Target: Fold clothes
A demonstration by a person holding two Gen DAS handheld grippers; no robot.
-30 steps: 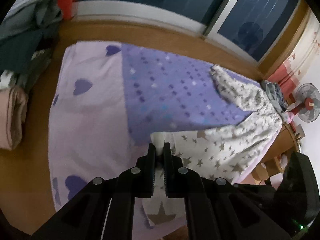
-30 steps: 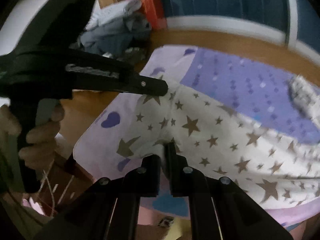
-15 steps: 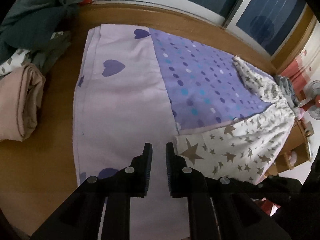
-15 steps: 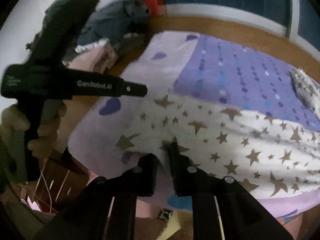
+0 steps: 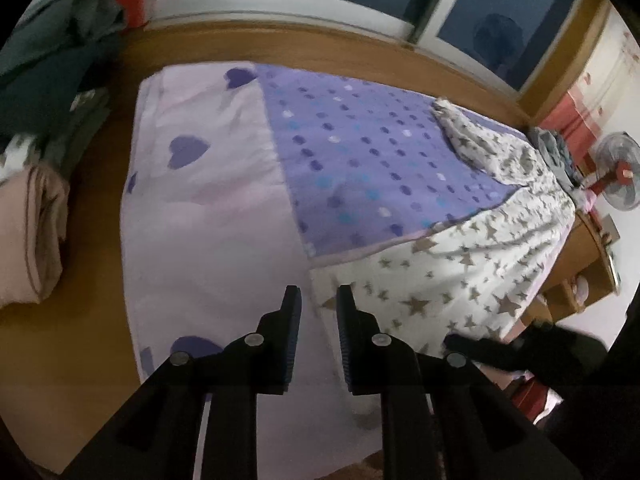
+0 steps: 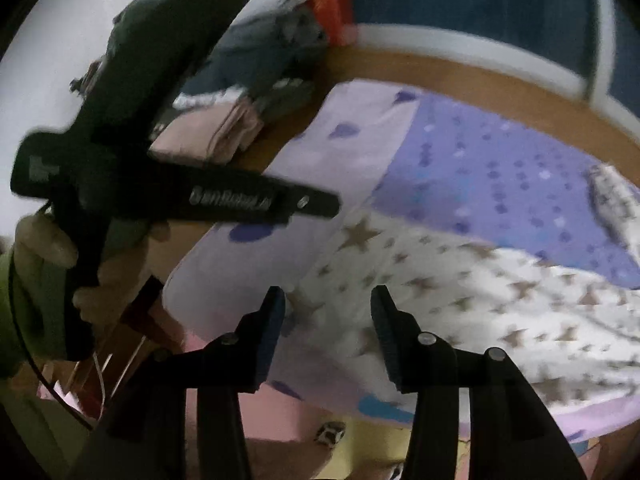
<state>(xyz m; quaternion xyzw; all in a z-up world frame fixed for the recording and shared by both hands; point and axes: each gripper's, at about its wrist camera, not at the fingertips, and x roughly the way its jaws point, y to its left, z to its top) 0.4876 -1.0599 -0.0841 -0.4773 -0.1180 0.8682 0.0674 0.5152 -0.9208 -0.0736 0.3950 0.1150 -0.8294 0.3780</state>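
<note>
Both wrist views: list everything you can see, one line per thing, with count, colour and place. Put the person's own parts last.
Star-print garment: one, white with brown stars, spread on the right half of the sheet, one end bunched at the far right.
Sheet: one, lilac with purple hearts and a purple dotted panel, laid flat on the table.
Table: one, wooden, under everything.
Folded pink cloth: one, on the table left of the sheet.
Clothes pile: one heap, dark green and grey, far left corner.
Red box: one, behind the pile.
Fan: one, white and red, far right.
Left tongs: black, open, above the sheet.
Right tongs: black, open, above the garment.
Hand: one, gripping the left handle.
</note>
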